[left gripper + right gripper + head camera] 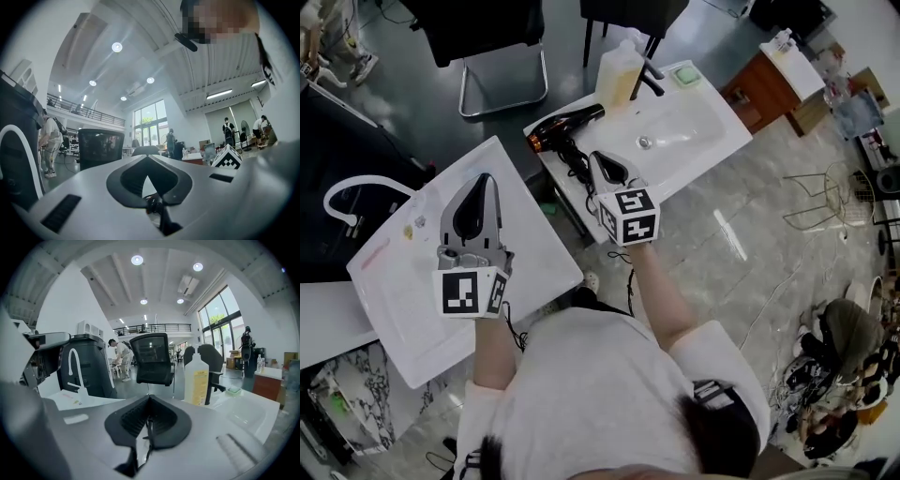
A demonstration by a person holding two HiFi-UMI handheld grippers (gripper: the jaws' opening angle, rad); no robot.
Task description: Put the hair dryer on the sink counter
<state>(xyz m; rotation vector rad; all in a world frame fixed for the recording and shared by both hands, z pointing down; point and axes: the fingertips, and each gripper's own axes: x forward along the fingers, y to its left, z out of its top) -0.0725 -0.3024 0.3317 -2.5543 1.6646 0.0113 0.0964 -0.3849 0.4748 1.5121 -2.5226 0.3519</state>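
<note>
The black hair dryer (565, 126) with a copper-coloured end lies on the near left corner of the white sink counter (703, 141). Its black cord (579, 169) trails toward me. My right gripper (598, 159) is just behind the dryer's handle, beside the cord, and stands apart from the dryer. Its jaws are shut, and in the right gripper view (149, 398) the pads meet with nothing held. My left gripper (485, 180) hovers over a separate white countertop (534, 253) on the left. It is also shut and empty in the left gripper view (149, 159).
A translucent bottle (619, 73) with a yellow label (196, 379), a black faucet (649, 80) and a green soap dish (685, 75) stand at the back of the sink. A white faucet (356, 202) rises from the left countertop. Black chairs (492, 37) stand behind.
</note>
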